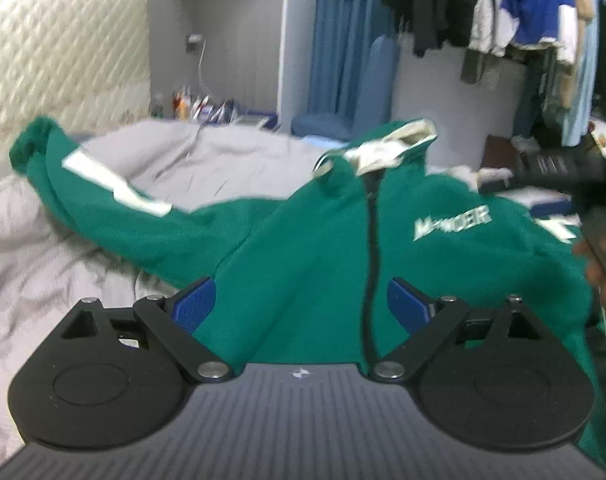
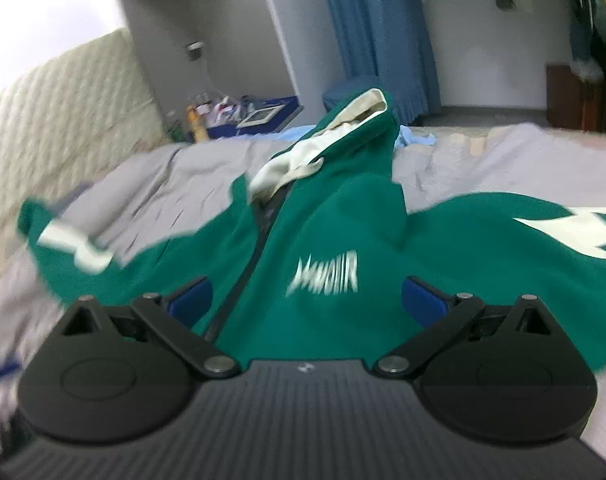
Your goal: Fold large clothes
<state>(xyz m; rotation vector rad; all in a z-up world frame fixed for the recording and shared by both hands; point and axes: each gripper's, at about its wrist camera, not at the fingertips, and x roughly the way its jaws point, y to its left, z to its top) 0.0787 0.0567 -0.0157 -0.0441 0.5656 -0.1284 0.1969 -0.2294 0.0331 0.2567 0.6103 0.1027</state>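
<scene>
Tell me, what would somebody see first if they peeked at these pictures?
The big green zip-up hoodie with white sleeve patches jumps out first, spread front-up across the rumpled grey bed cover with its sleeves stretched out sideways. Next come the left claw and the right claw, both open wide right over the hoodie's lower front. Behind the bed hangs a crowded rack of clothes.

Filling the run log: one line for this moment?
green zip hoodie spread on grey bed | left gripper open | right gripper open | no fold yet

Matt green fleece hoodie (image 1: pixel 303 248) with cream cloth lining, on wrinkled grey cotton-like bedsheet (image 1: pixel 43 264).
</scene>
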